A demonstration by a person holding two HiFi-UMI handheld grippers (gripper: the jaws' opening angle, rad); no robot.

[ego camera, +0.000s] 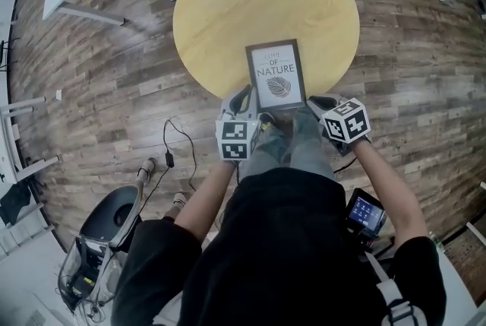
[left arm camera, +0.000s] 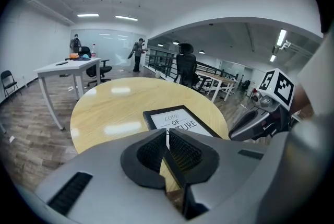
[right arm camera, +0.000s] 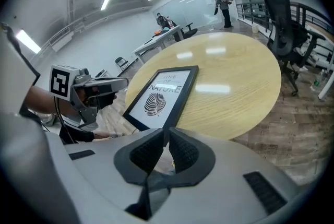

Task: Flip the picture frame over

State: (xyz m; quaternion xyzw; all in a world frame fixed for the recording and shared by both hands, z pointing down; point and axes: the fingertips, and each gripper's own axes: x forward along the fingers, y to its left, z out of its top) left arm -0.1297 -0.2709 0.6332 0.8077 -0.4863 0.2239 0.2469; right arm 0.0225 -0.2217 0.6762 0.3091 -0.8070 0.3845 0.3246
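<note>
pale wood makes up the round table (ego camera: 228, 5), on which the picture frame (ego camera: 276, 75) is laid flat, print side up, at the near edge. the left gripper (ego camera: 243, 96) is held just beside the frame's near left corner, and the right gripper (ego camera: 325, 101) just beside its near right corner. both pairs of jaws are closed together, with nothing gripped between them. in each gripper view the frame is seen beyond the jaw tips.
</note>
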